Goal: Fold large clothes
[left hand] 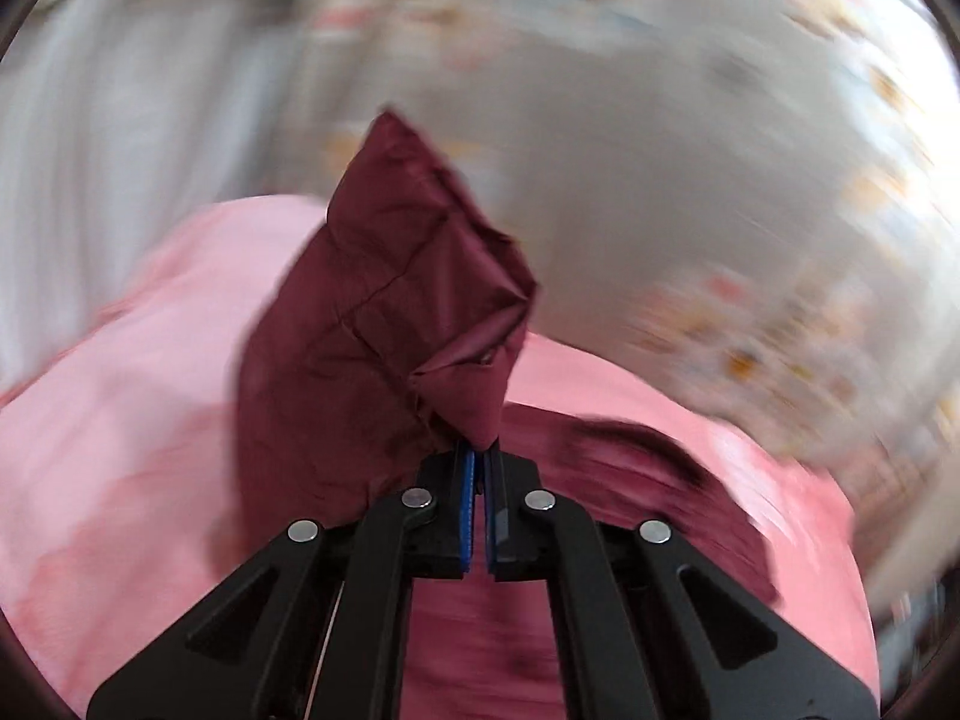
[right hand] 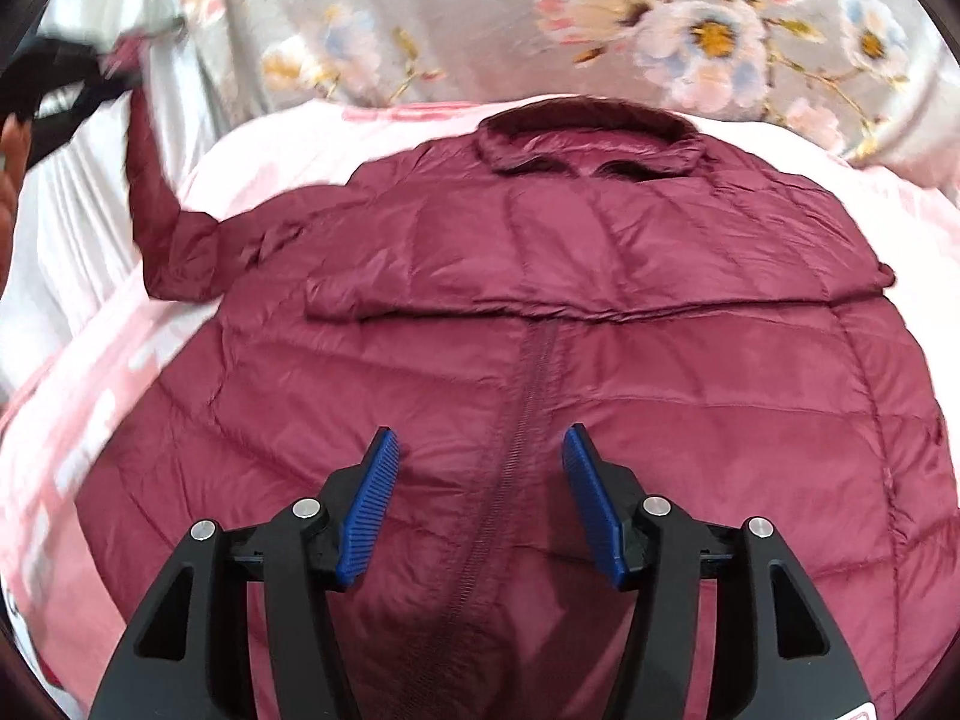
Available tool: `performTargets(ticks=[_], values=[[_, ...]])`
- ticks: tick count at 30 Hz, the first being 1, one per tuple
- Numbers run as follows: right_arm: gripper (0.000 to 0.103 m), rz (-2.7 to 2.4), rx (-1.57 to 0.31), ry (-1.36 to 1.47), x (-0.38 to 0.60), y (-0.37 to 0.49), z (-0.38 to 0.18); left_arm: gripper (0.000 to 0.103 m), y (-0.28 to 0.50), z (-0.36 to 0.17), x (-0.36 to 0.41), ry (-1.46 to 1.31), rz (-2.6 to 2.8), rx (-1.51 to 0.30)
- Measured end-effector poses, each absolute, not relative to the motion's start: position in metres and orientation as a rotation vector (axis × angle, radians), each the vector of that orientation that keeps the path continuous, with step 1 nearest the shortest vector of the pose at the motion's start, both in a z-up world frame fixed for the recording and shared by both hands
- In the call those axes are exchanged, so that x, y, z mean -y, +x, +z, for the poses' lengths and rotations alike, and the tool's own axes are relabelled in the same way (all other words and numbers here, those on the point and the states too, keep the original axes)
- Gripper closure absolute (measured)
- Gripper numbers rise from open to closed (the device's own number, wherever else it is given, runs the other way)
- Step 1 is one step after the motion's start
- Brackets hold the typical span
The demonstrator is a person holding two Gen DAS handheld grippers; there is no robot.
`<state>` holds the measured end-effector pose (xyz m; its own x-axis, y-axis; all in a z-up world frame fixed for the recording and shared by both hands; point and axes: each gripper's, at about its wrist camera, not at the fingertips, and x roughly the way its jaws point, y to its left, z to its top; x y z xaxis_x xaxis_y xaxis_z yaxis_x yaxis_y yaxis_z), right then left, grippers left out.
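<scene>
A maroon quilted puffer jacket (right hand: 540,324) lies front up on a pink sheet (right hand: 90,396), collar at the far side, zipper (right hand: 528,384) running toward me. One sleeve lies folded across the chest. The other sleeve (right hand: 156,204) rises to the upper left, where my left gripper (right hand: 129,57) holds its end. In the left wrist view my left gripper (left hand: 480,450) is shut on the sleeve cuff (left hand: 384,312), which stands up in front of the blue pads. My right gripper (right hand: 480,444) hovers open over the lower zipper with nothing between its fingers.
A grey duvet with a flower print (right hand: 690,30) is bunched along the far side of the bed. White cloth (right hand: 66,210) hangs at the left. A person's fingers (right hand: 12,150) show at the left edge. The left wrist view is blurred by motion.
</scene>
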<state>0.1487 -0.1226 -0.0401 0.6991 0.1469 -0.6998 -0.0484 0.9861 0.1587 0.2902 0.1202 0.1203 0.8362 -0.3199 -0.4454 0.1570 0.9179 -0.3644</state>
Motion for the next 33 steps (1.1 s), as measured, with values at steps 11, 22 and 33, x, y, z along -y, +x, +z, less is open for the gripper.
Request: performTargets(ticks=[11, 22, 33], values=[[0.043, -0.117, -0.777, 0.184, 0.220, 0.131, -0.022, 0.042, 0.287, 0.008, 0.039, -0.360, -0.559, -0.887], [0.039, 0.090, -0.895, 0.370, 0.221, 0.225, -0.012, 0.035, 0.272, -0.034, -0.130, -0.550, -0.166, -0.905], [0.099, 0.136, -0.924, 0.385, 0.187, 0.258, -0.019, 0.035, 0.267, -0.055, -0.141, -0.516, -0.136, -0.933]])
